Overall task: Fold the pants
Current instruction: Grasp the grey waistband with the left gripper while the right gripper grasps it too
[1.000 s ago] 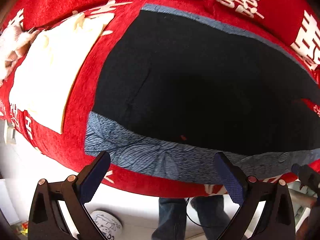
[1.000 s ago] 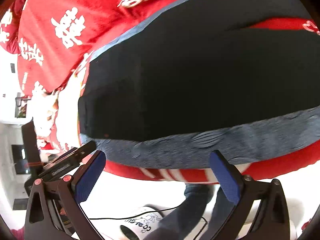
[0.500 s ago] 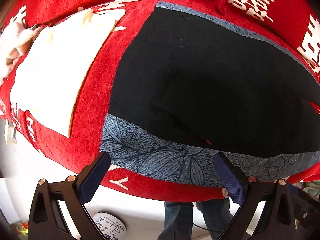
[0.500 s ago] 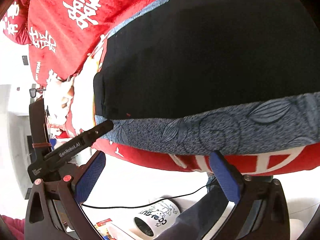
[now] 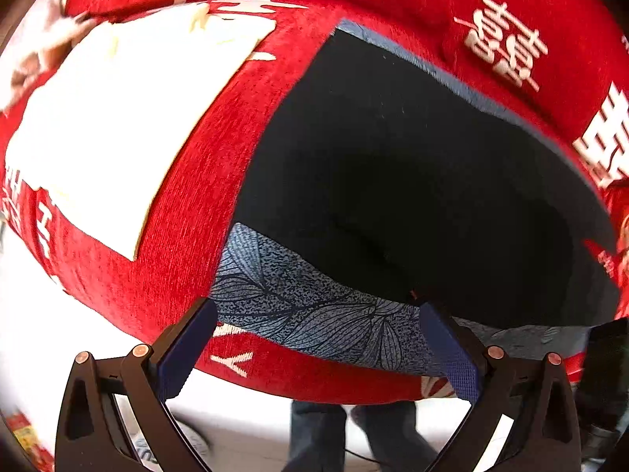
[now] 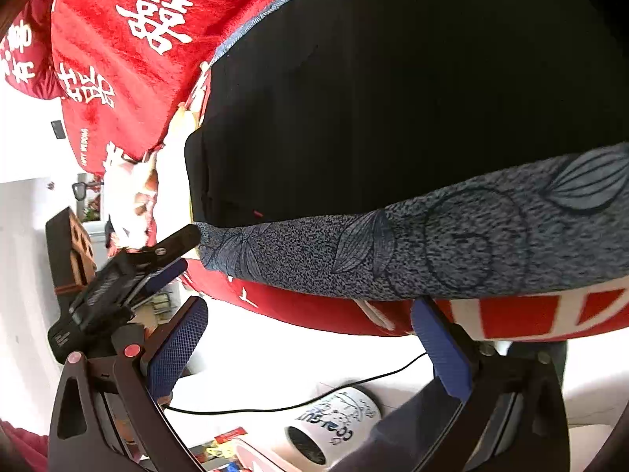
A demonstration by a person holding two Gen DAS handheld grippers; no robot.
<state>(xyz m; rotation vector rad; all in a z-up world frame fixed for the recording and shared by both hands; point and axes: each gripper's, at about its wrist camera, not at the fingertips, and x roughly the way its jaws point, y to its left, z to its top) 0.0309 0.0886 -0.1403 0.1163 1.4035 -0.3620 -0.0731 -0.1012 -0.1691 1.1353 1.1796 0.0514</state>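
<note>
Pants (image 5: 412,181), black with a grey leaf-patterned band (image 5: 314,314) along the near edge, are shown spread flat on a red blanket (image 5: 188,204) bearing white characters. In the left wrist view the garment is seen ahead of the left gripper (image 5: 314,342), whose blue-padded fingers (image 5: 184,350) are spread wide apart with nothing between them; the tips reach the patterned band's near edge, though contact cannot be confirmed. A white cloth (image 5: 118,126) is seen ahead and to the left of this gripper, on the blanket, apart from the pants. A person's legs (image 5: 322,436) in dark trousers are visible below the blanket edge.

In the right wrist view the pants (image 6: 393,98) fill the field ahead of the right gripper (image 6: 310,338), whose fingers (image 6: 177,350) are likewise held wide apart and empty, just short of the patterned band (image 6: 432,251). The left gripper (image 6: 173,251) is seen to the left, at the band's corner. A white printed mug (image 6: 334,428) and a black cable (image 6: 275,405) lie on the floor below.
</note>
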